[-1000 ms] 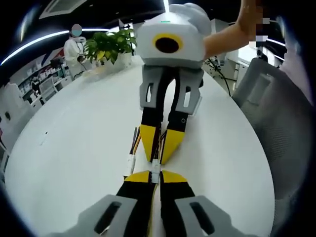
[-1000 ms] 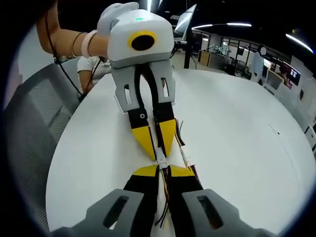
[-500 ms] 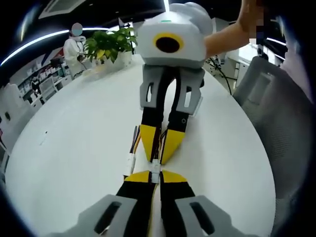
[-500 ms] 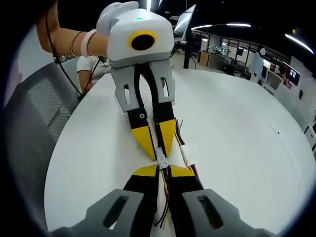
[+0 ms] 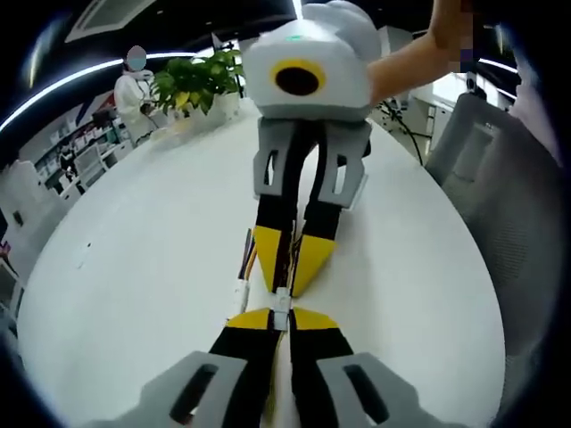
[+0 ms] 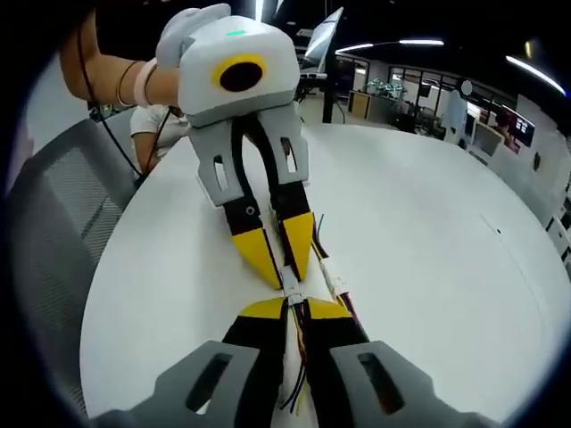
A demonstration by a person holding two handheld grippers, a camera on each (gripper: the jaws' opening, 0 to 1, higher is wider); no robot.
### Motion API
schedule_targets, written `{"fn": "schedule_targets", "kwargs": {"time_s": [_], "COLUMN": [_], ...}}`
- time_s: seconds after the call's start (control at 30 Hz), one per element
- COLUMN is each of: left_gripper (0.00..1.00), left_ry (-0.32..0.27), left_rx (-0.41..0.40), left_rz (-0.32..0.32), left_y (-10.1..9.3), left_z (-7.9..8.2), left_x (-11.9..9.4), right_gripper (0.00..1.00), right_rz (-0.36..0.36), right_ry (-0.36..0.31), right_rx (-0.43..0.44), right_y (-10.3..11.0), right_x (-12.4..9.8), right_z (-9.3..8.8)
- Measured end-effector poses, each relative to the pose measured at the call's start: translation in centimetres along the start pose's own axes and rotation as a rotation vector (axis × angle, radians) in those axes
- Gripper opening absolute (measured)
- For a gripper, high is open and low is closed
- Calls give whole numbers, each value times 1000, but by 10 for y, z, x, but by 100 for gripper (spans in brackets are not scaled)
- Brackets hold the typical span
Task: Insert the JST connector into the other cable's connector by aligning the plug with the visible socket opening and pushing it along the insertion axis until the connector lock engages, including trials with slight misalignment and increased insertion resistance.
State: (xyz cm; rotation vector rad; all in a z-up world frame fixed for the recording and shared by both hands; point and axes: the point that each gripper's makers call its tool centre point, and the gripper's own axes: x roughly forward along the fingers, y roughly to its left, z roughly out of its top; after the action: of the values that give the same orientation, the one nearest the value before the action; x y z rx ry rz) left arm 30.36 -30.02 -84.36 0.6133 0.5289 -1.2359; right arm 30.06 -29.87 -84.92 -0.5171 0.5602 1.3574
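A broad white oval table [image 5: 134,250] spreads through an open-plan office, with a grey mesh chair [image 5: 500,205] drawn up at its edge and a potted green plant [image 5: 196,80] standing at its far end, as seen in the left gripper view. A person in white [image 5: 132,85] stands beyond the plant.

Over the table, 2 hand-held grippers meet nose to nose. In the left gripper view the right gripper [image 5: 287,283] reaches in from the top, its yellow-tipped jaws pressed together on a small white JST connector [image 5: 282,301]; the left gripper [image 5: 278,317] rises from the bottom with its jaws likewise pinched on the near half of that joint. In the right gripper view the roles reverse: the left gripper [image 6: 284,275] comes down from above, held by a hand with bracelets [image 6: 134,82] on the wrist, and the right gripper [image 6: 293,308] pinches the connector [image 6: 290,297] from below.

The 2 connector halves sit touching, end to end, between the 4 fingertips, just above the tabletop. Whether the lock has caught is too small to make out. Thin coloured wires [image 6: 332,283] trail from the joint along the table, and a second small white connector [image 5: 240,291] lies just beside the jaws on the table.
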Motion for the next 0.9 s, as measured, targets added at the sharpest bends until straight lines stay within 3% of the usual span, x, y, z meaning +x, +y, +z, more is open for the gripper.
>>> {"fn": "schedule_targets", "kwargs": {"time_s": [0.6, 0.9], "left_gripper": [7, 17], "left_ry": [11, -30], "left_rx": [-60, -101], "left_rz": [53, 74], "left_y": [2, 0], "left_z": [-8, -3], "left_x": [-6, -15], "right_gripper": [4, 9], "right_rz": [-15, -48], "right_ry": [6, -8], "right_rx": [-4, -17], "right_y": [2, 2], "right_x": [-5, -16], "right_z": [-2, 3]}}
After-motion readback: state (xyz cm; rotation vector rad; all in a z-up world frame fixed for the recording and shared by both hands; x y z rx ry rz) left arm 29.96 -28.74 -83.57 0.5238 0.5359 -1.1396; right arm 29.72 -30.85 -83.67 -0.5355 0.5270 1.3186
